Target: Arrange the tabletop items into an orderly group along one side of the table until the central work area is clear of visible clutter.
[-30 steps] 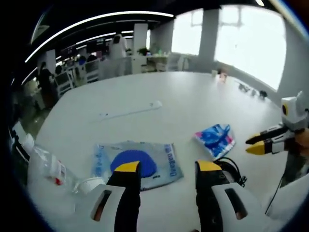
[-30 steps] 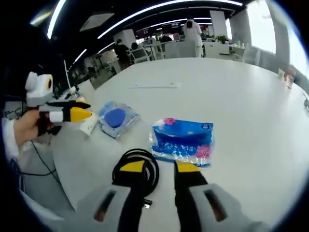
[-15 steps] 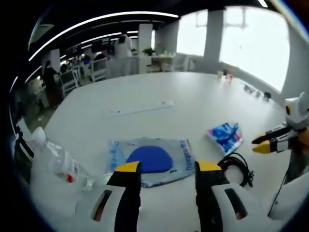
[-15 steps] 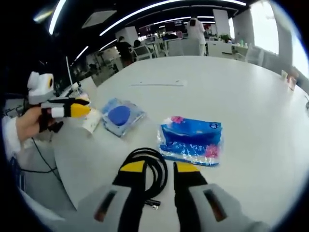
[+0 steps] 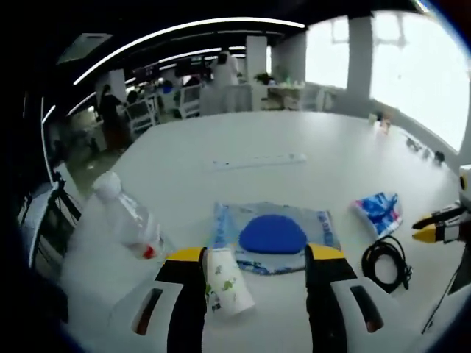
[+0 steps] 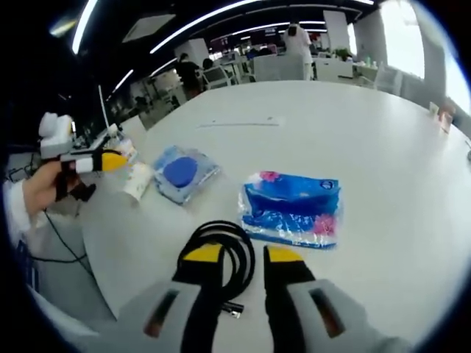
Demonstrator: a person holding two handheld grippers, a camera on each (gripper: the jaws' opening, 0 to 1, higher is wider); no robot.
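Lying tipped between the spread jaws of the left gripper (image 5: 253,259), paper cup (image 5: 225,282) looks light and crushable, best pinched gently mid-wall; right gripper (image 6: 239,254) narrowly parted, empty over cable (image 6: 218,247).

My table (image 5: 221,147) looks smooth, matt white. The bottle (image 5: 126,219) is clear plastic, catching light. That cup (image 5: 224,281) seems printed paper. The pouch (image 5: 272,237) is glossy film over a blue pad; the blue pack (image 6: 291,209) is crinkly, shiny plastic. The cable (image 6: 221,250) looks black and rubbery.
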